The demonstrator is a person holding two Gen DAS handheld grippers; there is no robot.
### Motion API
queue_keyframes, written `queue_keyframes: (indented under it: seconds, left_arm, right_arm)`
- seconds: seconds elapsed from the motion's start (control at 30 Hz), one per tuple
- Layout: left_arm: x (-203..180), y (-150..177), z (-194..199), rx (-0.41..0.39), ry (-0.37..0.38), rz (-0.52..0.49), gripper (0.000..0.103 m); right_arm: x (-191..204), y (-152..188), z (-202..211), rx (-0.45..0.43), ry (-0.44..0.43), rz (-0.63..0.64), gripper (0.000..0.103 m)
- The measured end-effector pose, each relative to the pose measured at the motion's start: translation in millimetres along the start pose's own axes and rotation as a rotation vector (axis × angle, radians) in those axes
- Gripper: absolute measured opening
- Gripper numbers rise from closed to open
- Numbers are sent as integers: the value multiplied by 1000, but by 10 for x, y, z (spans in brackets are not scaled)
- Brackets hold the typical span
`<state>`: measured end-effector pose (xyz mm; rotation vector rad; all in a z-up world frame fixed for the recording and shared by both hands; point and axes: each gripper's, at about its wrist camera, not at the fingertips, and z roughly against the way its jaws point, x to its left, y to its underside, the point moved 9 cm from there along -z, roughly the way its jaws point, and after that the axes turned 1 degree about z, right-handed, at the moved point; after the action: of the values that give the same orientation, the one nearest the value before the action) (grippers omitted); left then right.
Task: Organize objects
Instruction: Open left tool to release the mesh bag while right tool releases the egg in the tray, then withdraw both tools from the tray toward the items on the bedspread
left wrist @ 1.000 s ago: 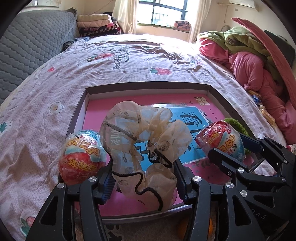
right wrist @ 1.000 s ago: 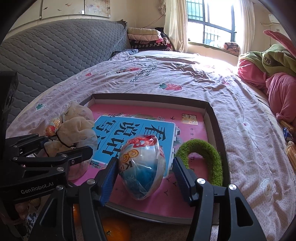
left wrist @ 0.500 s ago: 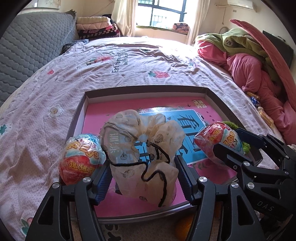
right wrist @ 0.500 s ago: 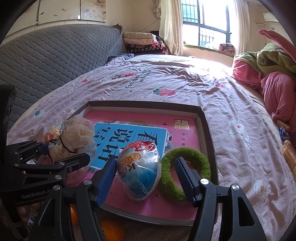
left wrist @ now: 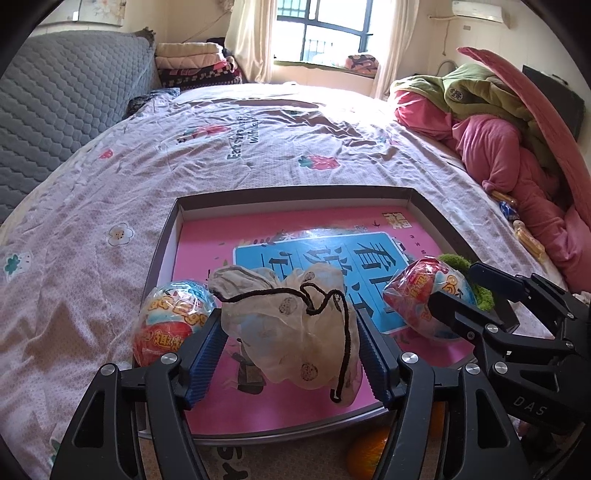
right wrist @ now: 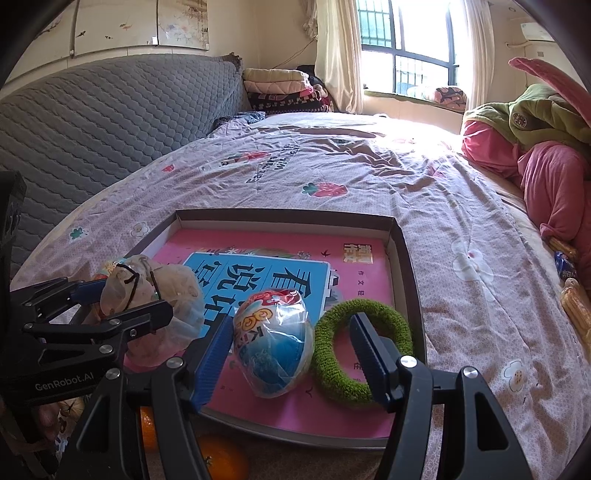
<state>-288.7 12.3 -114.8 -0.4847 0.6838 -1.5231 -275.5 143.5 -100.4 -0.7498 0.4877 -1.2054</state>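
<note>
Left gripper (left wrist: 290, 354) fingers opening, cream scrunchie (left wrist: 295, 325) lying loose between them in the tray (left wrist: 295, 194); right gripper (right wrist: 291, 360) wide around the wrapped egg (right wrist: 273, 343), not pinching; oranges (right wrist: 221, 459) outside remain

A: Entry, location type?
B: Home bedroom. Item one: wide bed (left wrist: 258, 155) under a pale pink sheet with strawberry and flower prints, filling most of both views.
A: Further evidence?
B: Grey quilted headboard (right wrist: 103, 122) at left. Folded blankets (right wrist: 284, 88) stacked at the far left corner. Barred window (right wrist: 402, 44) with cream curtains (right wrist: 336, 55) on the far wall, daylight coming in. Pink and green bedding (left wrist: 498, 122) heaped at right. Wall air conditioner (left wrist: 480, 13) at far right, near the ceiling.
A: Anything near?
B: Shallow pink-lined box tray (left wrist: 164, 243) lying on the sheet.
</note>
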Motion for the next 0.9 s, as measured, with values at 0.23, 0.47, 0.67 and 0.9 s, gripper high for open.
queue_keyframes:
  seconds: [0.23,0.47,0.67,0.9]
  left_arm:
    - [26,-57,58,-20,-8,1,70]
    - [30,-99,119,-34,-10,5,70]
    - [15,-119,191,-45,-6,7,71]
    - [37,-141,287,-59,-10,11,74]
  right_arm:
    - [-4,-5,-3,-2,-2,-3,65]
    - [-10,-15,27,-8,-2,-5,65]
    - [-1,-44,46,-17,-2,-9,65]
    - [7,-78,103,-31,-8,-12,70]
